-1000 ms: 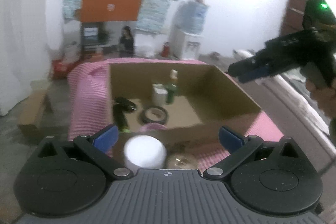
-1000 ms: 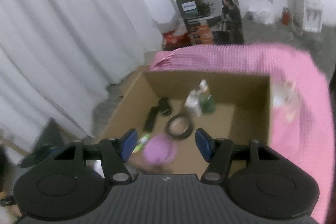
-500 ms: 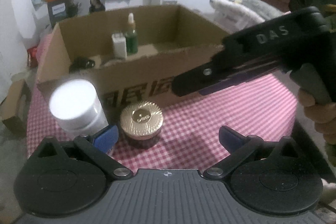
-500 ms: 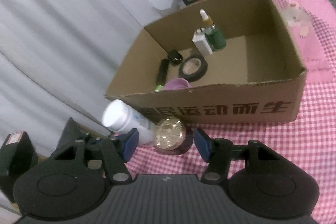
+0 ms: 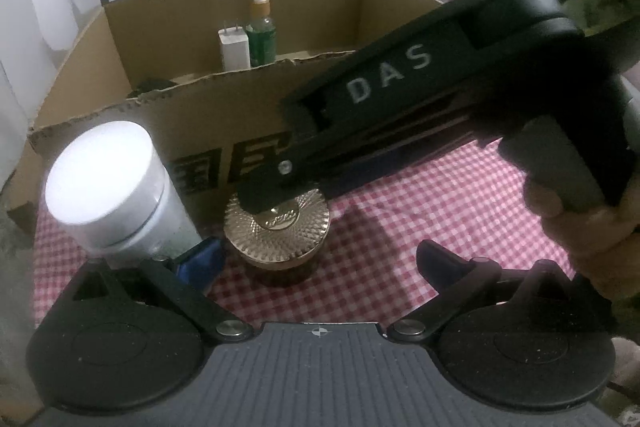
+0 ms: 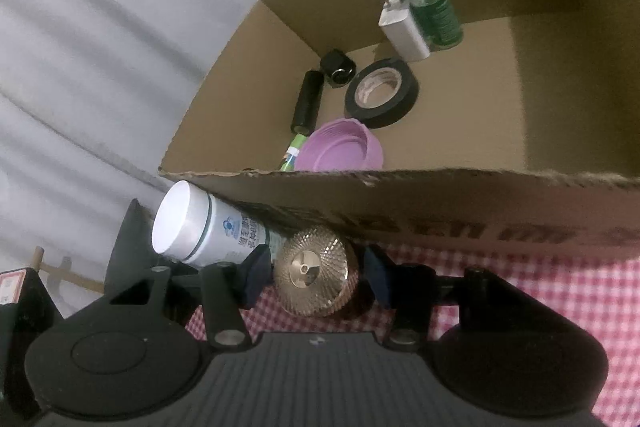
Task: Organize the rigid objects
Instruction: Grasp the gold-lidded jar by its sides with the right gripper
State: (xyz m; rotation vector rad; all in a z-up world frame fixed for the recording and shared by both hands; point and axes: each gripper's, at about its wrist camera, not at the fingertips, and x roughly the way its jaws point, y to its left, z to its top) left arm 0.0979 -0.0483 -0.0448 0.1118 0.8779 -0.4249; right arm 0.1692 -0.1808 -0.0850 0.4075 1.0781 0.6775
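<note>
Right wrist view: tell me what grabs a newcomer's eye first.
The gold-lidded jar on the pink checked cloth, framed by the closing right claw, its pads not yet touching. Beside it leans a white bottle against the cardboard box, which holds a tape roll and a purple lid.

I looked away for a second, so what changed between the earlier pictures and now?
Both grippers came down from above the brown cardboard box to its front. The right gripper now straddles the gold-lidded round jar, jaws closing, pads not visibly touching. The left gripper is open beside the white-capped bottle. Box contents unchanged.
</note>
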